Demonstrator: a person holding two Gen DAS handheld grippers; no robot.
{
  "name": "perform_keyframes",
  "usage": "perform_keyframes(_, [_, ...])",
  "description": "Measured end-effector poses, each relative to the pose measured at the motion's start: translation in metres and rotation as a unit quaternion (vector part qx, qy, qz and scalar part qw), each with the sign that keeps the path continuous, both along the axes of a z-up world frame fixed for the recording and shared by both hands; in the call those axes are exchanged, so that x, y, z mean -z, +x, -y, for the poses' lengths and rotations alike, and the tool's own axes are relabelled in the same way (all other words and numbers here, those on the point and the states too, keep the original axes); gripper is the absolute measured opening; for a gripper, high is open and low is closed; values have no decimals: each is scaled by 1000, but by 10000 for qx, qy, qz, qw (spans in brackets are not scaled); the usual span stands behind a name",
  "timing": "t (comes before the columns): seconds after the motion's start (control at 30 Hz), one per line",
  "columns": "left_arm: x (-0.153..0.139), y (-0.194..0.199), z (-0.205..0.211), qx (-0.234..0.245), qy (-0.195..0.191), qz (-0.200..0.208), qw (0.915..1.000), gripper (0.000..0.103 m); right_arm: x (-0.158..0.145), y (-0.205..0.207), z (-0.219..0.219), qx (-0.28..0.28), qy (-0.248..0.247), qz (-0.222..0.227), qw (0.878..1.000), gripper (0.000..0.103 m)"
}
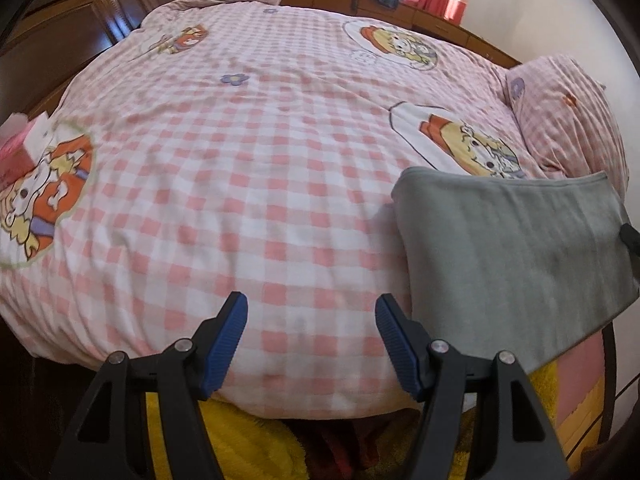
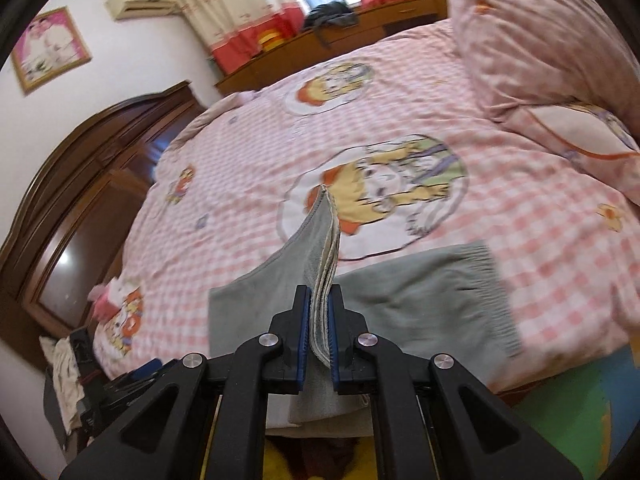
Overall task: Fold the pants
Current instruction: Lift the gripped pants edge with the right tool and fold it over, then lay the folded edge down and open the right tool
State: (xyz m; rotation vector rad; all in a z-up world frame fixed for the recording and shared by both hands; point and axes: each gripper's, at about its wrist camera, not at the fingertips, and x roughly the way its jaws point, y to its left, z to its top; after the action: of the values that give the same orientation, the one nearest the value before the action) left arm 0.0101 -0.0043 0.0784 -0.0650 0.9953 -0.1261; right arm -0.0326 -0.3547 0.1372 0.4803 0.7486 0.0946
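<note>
- Pinching a thick folded edge of the grey pants (image 2: 420,300), the right gripper (image 2: 319,320) is pressed together on the cloth layers.
- A corner of the pants is lifted above the checkered bed cover (image 2: 520,200); the rest is laid on it, near the bed's front edge.
- The left gripper (image 1: 311,320) is spread wide, nothing is held, and it is kept over the cover, just beside the pants (image 1: 512,248).

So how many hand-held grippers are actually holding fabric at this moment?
1. The right hand-held gripper is shut on a folded edge of the grey pants. The left hand-held gripper is open over the checked bedspread, beside the pants, holding nothing.
</note>
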Motion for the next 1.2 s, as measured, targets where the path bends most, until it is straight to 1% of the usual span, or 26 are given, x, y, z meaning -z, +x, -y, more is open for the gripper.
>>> perform_keyframes(0.1, [1,6,17,158,73,-29,9998,70,9,-1,22,256,-44,-74,9996,9])
perform_keyframes(0.17, [3,9,28,269,95,-56,9996,70,22,3,34,367,-115,-254,9989,9])
perform_keyframes(0.27, [4,16,51,518,121,-56,9986,70,49,14,48,503,-277,-599,9966,9])
perform_keyframes(0.47, [4,30,89,977,143,146,9950,70,97,28,61,611,-676,-1158,9891,10])
perform_keyframes(0.5, [5,34,95,1048,132,170,9943,68,103,30,62,597,-703,-1216,9883,10])
perform_keyframes(0.53, [6,37,99,1095,130,182,9937,65,105,30,63,595,-683,-1237,9882,11])
perform_keyframes(0.63, [12,46,111,1254,146,125,9919,55,100,27,64,589,-665,-1175,9891,13])
perform_keyframes(0.7, [17,51,116,1312,150,74,9912,50,92,23,62,643,-807,-1113,9884,16])
perform_keyframes(0.73, [22,54,118,1350,140,36,9907,50,88,22,61,680,-908,-1090,9876,17])
perform_keyframes(0.8, [31,60,121,1350,202,-29,9906,50,80,20,58,747,-1113,-1057,9853,17])
perform_keyframes(0.9, [42,67,121,1322,184,-118,9910,51,67,15,51,675,-1173,-941,9863,17])
perform_keyframes(0.97, [45,69,120,1327,174,-101,9910,54,61,14,42,540,-1224,-896,9870,18])
perform_keyframes(1.0, [45,69,119,1325,194,-105,9909,58,59,14,39,462,-1232,-873,9875,18])
perform_keyframes(1.03, [46,70,119,1308,206,-132,9911,62,58,16,35,386,-1242,-868,9877,20])
perform_keyframes(1.1, [48,72,115,1224,102,-231,9922,64,60,20,31,317,-1292,-892,9871,24])
perform_keyframes(1.2, [49,75,110,1135,-77,-353,9929,64,68,27,30,320,-1421,-1023,9840,24])
